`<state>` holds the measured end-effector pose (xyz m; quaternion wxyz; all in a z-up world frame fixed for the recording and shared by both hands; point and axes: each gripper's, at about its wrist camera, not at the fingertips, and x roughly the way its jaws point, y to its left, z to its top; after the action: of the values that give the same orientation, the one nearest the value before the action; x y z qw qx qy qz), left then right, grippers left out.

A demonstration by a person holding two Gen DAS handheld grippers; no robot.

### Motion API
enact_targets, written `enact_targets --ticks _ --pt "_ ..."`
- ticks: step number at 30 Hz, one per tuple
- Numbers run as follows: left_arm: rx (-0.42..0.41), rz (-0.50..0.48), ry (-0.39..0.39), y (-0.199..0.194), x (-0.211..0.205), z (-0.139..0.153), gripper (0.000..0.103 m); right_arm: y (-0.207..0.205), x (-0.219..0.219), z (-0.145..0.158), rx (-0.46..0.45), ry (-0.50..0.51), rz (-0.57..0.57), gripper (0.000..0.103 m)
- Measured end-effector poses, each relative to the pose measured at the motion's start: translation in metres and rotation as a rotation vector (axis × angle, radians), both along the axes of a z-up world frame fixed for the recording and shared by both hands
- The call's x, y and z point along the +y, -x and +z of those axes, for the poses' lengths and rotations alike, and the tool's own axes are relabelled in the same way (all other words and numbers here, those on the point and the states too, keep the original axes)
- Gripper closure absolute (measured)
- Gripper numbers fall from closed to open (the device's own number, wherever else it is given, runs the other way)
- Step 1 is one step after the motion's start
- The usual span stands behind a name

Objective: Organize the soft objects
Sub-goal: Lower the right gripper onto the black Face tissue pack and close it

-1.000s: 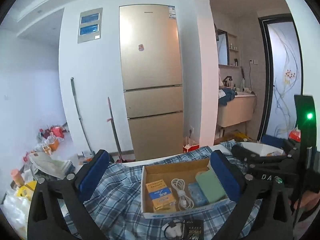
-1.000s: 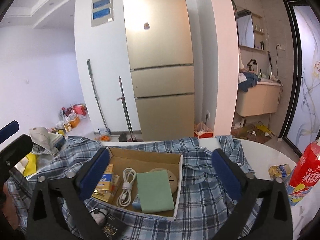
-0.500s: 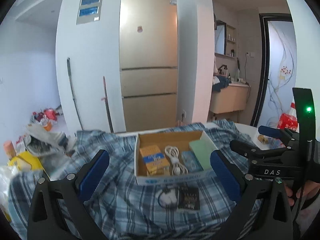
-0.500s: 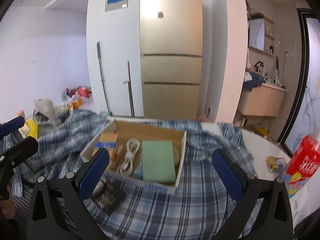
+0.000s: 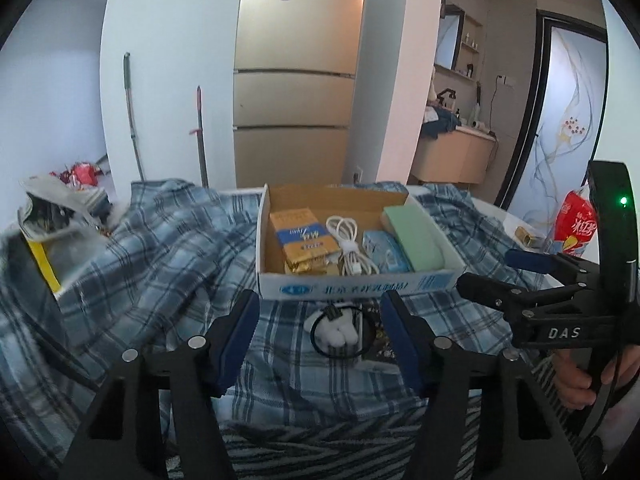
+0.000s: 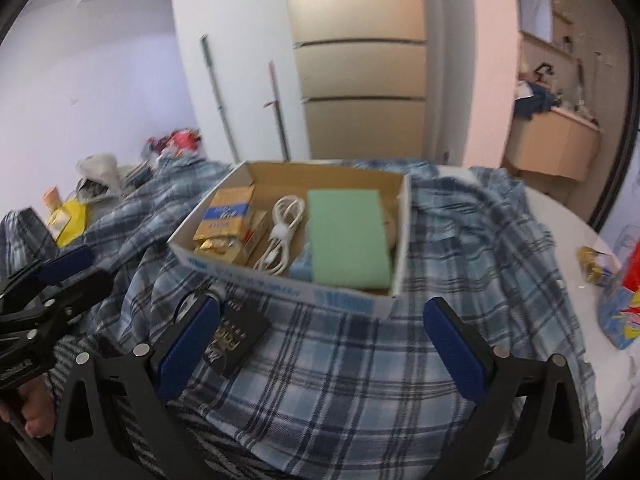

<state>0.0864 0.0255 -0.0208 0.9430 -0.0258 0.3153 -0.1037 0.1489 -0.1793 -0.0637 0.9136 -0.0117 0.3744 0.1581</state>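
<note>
Two grippers above a plaid cloth with a cardboard box on it

The left gripper (image 5: 320, 320) has its jaws partly apart and holds nothing; between them lies a small white object with a black ring (image 5: 334, 330) on the blue plaid cloth (image 5: 160, 264). The right gripper (image 6: 320, 340) has its jaws wide apart, also without anything in them, above the same cloth, and a dark booklet (image 6: 236, 338) lies just beside its left finger. The cardboard box (image 5: 352, 286) sits on the cloth beyond both grippers; inside are a green pad (image 6: 346, 236), a white cable (image 6: 282, 232) and a yellow-blue packet (image 5: 302, 236)
</note>
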Motion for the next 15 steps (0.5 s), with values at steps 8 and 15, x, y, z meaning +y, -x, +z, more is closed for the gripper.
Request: enact_targets --ticks 8,15 --pt "0.028 0.021 -0.024 -0.002 0.001 -0.013 0.038 -0.028 0.025 -0.033 0.181 0.043 0.231 0.018" --pt "0.012 0.075 -0.027 0.0 0.006 -0.012 0.038 -0.042 0.045 -0.039 0.209 0.032 0.317 0.021"
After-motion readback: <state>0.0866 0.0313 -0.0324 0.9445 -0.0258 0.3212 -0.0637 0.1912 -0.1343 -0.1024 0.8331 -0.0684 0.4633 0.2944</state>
